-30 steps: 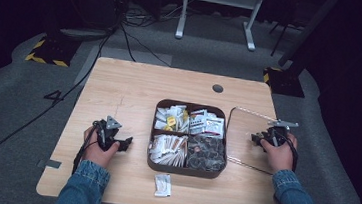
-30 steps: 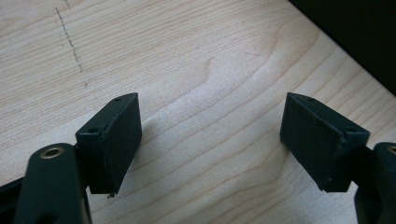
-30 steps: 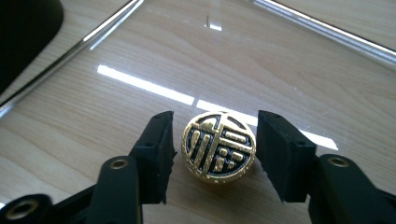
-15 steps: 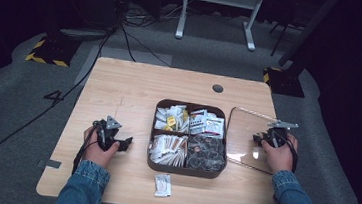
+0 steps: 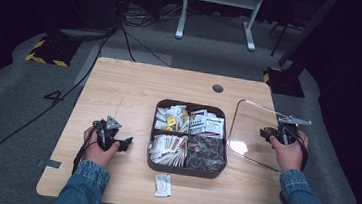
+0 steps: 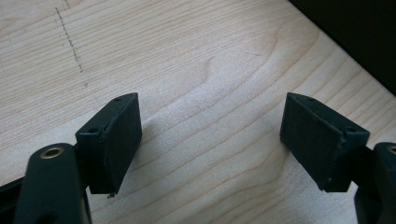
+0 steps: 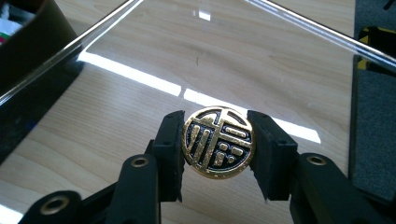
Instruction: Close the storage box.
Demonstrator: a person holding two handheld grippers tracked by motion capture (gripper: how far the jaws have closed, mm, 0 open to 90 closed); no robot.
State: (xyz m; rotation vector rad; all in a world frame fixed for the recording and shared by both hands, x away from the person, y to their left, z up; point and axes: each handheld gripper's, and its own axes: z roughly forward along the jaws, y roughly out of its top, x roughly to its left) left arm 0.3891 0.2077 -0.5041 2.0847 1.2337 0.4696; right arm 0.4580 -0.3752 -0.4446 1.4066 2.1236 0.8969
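A clear square lid [image 5: 249, 133] hangs tilted over the table to the right of a dark compartment box [image 5: 185, 171]. My right gripper [image 5: 269, 134] is shut on the lid's round gold-and-black knob [image 7: 218, 142]. Its jaws have just been closing and now press on the knob from both sides. In the right gripper view the lid [image 7: 233, 56] stretches away from the knob, with glare on it. My left gripper [image 5: 124, 143] rests on the table left of the box. It is open [image 6: 210, 135], with bare wood between its fingers.
The box holds sachets, packets and dark round pieces in its compartments. A loose white sachet [image 5: 163, 184] lies near the table's front edge. A cable hole [image 5: 217, 88] sits at the back. The box's dark wall [image 7: 32, 42] stands left of the lid.
The right hand has risen a little with the knob, lifting the lid, and a bright glare now shows on it. The left hand has stayed in place.
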